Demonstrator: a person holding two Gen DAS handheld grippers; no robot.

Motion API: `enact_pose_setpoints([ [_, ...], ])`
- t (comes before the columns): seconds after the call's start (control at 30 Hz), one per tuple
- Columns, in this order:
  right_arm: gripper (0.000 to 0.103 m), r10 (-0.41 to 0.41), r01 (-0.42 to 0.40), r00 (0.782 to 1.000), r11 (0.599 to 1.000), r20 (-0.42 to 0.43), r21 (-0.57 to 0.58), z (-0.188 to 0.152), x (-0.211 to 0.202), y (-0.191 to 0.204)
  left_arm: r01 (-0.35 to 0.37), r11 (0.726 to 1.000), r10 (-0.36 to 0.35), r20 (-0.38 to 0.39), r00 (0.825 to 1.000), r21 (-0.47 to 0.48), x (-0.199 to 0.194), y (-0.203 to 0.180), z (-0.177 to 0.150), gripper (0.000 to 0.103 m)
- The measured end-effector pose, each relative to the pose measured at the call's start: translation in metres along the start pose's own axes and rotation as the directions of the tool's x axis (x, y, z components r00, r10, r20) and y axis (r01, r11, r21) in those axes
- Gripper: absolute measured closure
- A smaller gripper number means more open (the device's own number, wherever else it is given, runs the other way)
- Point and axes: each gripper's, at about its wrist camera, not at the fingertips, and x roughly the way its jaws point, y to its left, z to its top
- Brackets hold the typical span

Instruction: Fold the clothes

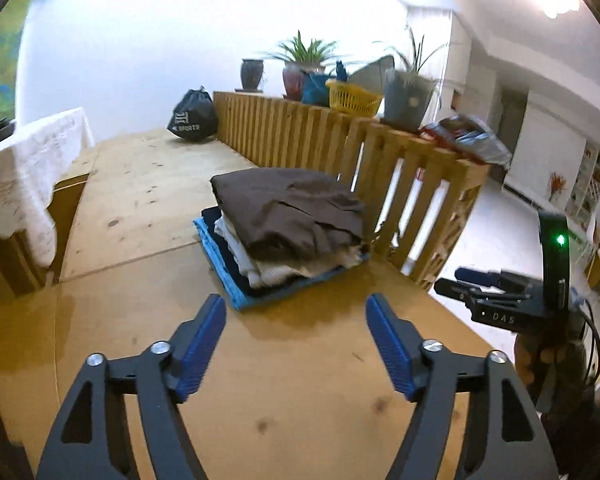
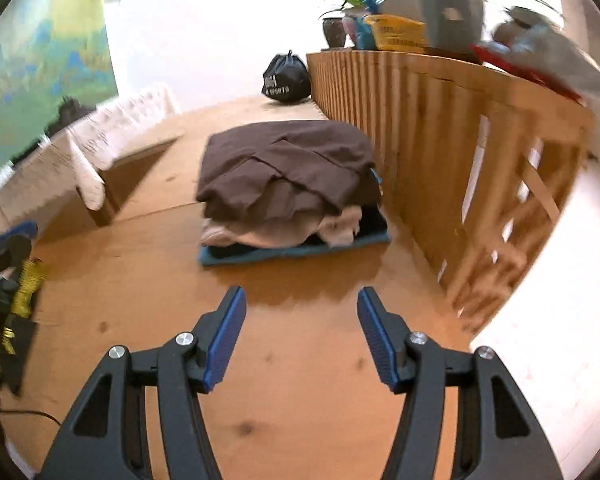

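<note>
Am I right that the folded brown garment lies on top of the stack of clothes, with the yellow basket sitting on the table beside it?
Not quite. The brown garment does top the stack, but the yellow basket sits up on the wooden railing, not on the table. The left wrist view shows it.

Both tongs [image 1: 296, 344] [image 2: 300, 336]: black arms, ribbed blue pads, silver screws; lettering perhaps "DAS".

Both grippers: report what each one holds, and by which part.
Nothing is held. The left gripper and right gripper are open and empty above the table, short of the folded stack.
</note>
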Motion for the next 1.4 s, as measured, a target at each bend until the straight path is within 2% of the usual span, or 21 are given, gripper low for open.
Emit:
enact_pose_setpoints([
  [0.2, 0.044, -0.036, 0.036, 0.997, 0.999, 0.063, 0.005, -0.053, -0.066, 0.013, -0.092, 0.994, 0.096, 0.071, 0.993, -0.058, -0.067, -0.025, -0.053, 0.027],
  [0.4, 0.039, -0.033, 0.033, 0.993, 0.999, 0.113, 0.000, -0.090, -0.122, 0.034, -0.131, 0.988, 0.137, 0.073, 0.988, -0.082, -0.108, -0.050, -0.092, 0.026],
  [0.53, 0.039, -0.036, 0.036, 0.992, 0.999, 0.118, 0.002, -0.102, -0.139, 0.039, -0.143, 0.989, 0.146, 0.070, 0.987, -0.047, -0.123, -0.073, -0.109, 0.026],
  [0.7, 0.039, -0.154, 0.158, 0.978, 0.987, 0.140, -0.022, -0.117, -0.156, 0.051, -0.133, 0.991, 0.133, 0.063, 0.989, -0.008, -0.132, -0.101, -0.121, 0.026],
  [0.9, 0.038, -0.181, 0.186, 0.972, 0.982, 0.151, -0.025, -0.134, -0.175, 0.059, -0.118, 0.992, 0.115, 0.057, 0.992, 0.044, -0.143, -0.127, -0.135, 0.026],
  [1.07, 0.035, -0.171, 0.180, 0.972, 0.983, 0.162, -0.042, -0.143, -0.186, 0.068, -0.098, 0.995, 0.097, 0.047, 0.994, 0.020, -0.156, -0.126, -0.146, 0.026],
  [1.4, 0.033, -0.151, 0.175, 0.970, 0.978, 0.192, -0.116, -0.151, -0.197, 0.099, -0.187, 0.982, 0.188, 0.063, 0.980, -0.021, -0.186, -0.100, -0.164, 0.026],
])
